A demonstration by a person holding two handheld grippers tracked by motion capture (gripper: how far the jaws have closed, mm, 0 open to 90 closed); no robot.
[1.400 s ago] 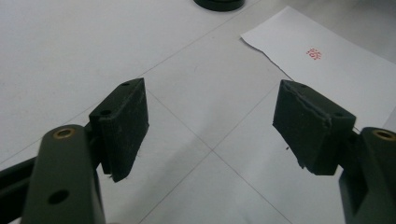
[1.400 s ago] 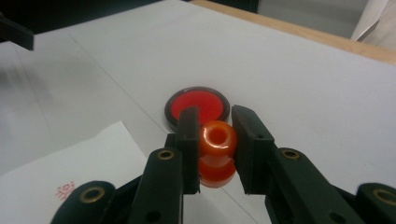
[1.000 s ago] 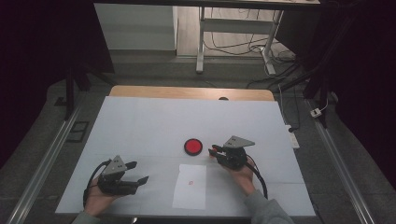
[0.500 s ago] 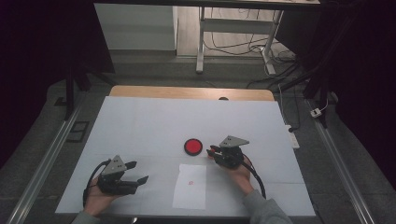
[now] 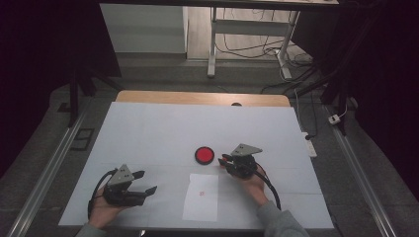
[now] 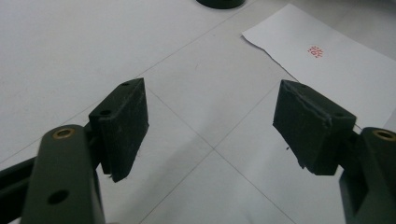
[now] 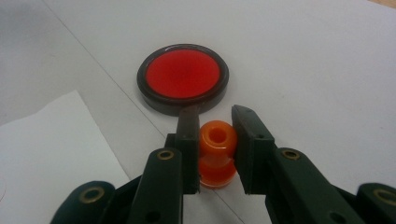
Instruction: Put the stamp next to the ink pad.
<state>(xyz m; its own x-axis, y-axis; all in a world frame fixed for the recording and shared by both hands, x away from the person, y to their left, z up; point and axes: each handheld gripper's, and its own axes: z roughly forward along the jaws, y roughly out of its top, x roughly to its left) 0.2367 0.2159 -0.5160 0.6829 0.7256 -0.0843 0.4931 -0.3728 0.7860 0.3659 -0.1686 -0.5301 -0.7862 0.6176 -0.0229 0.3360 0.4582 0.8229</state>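
The right tool (image 7: 214, 122) squeezes the orange stamp (image 7: 216, 154) beside the red ink pad (image 7: 182, 77), likely for inking, while the left tool (image 6: 212, 123) rests wide apart by the paper (image 5: 201, 196).

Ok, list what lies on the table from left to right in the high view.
Left hand-held gripper → sheet of paper with a red stamp mark → right hand-held gripper, shut on an orange stamp. The red ink pad overlaps the paper's span, so it is left out.

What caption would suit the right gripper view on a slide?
Right gripper clamps an orange stamp just short of a round red ink pad, white paper beside.
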